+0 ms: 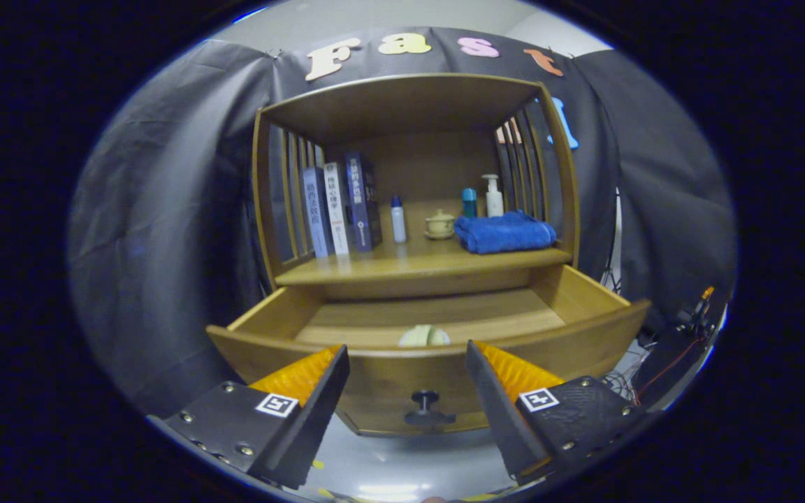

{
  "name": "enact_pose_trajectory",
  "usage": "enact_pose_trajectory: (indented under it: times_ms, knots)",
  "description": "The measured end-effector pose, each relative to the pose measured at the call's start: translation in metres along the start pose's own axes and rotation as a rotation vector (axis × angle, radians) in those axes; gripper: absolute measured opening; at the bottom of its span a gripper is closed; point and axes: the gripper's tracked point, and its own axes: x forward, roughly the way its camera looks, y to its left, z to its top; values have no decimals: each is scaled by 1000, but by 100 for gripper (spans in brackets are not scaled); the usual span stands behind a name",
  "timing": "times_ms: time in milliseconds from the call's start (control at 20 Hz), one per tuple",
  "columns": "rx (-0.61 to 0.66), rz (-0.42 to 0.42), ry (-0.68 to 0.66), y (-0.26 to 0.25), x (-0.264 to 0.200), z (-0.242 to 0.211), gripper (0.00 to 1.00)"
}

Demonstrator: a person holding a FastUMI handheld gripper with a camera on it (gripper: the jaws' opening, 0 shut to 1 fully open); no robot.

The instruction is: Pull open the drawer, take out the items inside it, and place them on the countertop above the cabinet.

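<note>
Gripper view, nearest first: the gripper (pixel 406 356) has its two fingers spread wide apart, pinching nothing. One dark knob (pixel 425 402) sits in the gap between them, on the front panel of the drawer (pixel 584 342), and neither finger touches it.

One drawer is pulled well out of the wooden cabinet (pixel 263 209). Its curved front rim runs just beyond the fingertips, from about 9 o'clock to 3 o'clock of the knob. Inside, one pale rounded item (pixel 425 337) lies against the inner face of the front panel, at 12 o'clock from the knob and midway between the fingertips. Only its top shows over the rim, so what it is cannot be told.

Beyond the drawer, at 12 o'clock, lies the countertop (pixel 402 265), a single open shelf with slatted sides. At 11 o'clock on it stand three books (pixel 336 206), upright and side by side against the left slats. Just right of them stands one slim white bottle with a blue cap (pixel 398 219). Near the middle sits one small lidded cup on a saucer (pixel 439 225). At 1 o'clock lies one folded blue towel (pixel 505 232), close to the right slats. Behind the towel stand two more containers: one teal-capped bottle (pixel 469 202) and one white pump bottle (pixel 493 195), close together.

Black cloth (pixel 165 223) hangs behind and to both sides of the cabinet.
</note>
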Motion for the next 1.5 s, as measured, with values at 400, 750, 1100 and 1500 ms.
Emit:
enact_pose_trajectory:
  times_ms: [400, 750, 1100, 1500]
  knots:
    - [-159, 9, 106, 11, 68, 43, 99]
    - [-209, -16, 407, 3, 126, -22, 98]
    - [-116, -81, 581, -18, 149, -64, 91]
    - [76, -57, 636, -13, 141, -71, 16]
